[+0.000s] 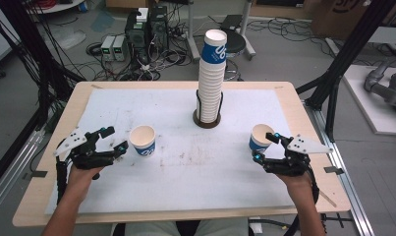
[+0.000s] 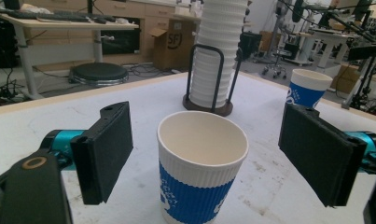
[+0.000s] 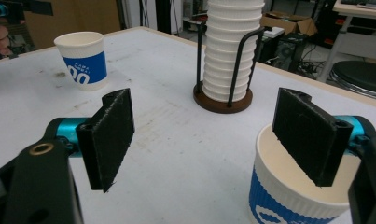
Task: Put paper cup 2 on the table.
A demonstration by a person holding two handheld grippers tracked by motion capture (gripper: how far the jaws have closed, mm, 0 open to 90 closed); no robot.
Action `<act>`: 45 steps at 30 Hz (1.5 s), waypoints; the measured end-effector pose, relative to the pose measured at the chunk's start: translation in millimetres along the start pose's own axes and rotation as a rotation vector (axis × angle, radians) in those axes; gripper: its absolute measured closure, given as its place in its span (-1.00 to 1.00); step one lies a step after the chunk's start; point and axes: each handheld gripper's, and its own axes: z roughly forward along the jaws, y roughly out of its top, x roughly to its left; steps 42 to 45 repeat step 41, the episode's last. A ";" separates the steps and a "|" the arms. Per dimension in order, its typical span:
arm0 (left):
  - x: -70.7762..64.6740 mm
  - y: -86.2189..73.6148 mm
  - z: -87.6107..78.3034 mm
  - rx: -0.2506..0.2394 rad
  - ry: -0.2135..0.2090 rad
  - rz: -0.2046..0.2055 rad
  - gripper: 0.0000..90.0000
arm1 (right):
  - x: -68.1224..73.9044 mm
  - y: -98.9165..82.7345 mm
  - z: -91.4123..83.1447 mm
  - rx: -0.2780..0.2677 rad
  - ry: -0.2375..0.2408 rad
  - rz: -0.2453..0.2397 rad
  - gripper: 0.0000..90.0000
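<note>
Two white-and-blue paper cups stand upright on the white mat. The left cup (image 1: 143, 140) sits just right of my left gripper (image 1: 114, 138); in the left gripper view this cup (image 2: 202, 168) stands between the wide-open jaws, touching neither pad. The right cup (image 1: 261, 137) is at the tips of my right gripper (image 1: 264, 146). In the right gripper view that cup (image 3: 293, 196) is low on the right, one pad (image 3: 311, 135) hangs over its mouth, and the gripper (image 3: 209, 140) is open. A tall stack of cups (image 1: 211, 78) fills a wire holder at the table's middle back.
The white mat (image 1: 195, 167) covers most of the wooden table (image 1: 303, 128). The stack's holder has a dark round base (image 1: 207, 122). Beyond the far edge are a black stool (image 1: 235, 44), computer boxes (image 1: 146, 29) and cables on the floor.
</note>
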 end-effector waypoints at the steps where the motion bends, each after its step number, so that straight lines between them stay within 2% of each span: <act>1: -0.3 0.1 -0.9 -0.005 0.001 -0.002 -0.61 | 0.5 0.0 -1.2 0.005 -0.009 0.002 -0.53; 9: 0.1 1.3 -4.5 -0.013 0.012 0.012 -0.61 | 1.8 0.7 -3.7 -0.002 -0.019 -0.012 -0.53; 16: -2.5 1.4 -4.5 -0.011 0.002 0.022 -0.61 | 5.5 1.4 -5.0 0.000 -0.039 -0.027 -0.53; 32: -3.0 2.1 -7.1 -0.029 0.017 0.019 -0.60 | 5.5 0.4 -5.8 -0.004 -0.045 -0.017 -0.53; 45: -3.1 1.2 -7.5 -0.026 0.016 0.023 -0.60 | 3.7 0.1 -6.0 -0.006 -0.044 -0.014 -0.53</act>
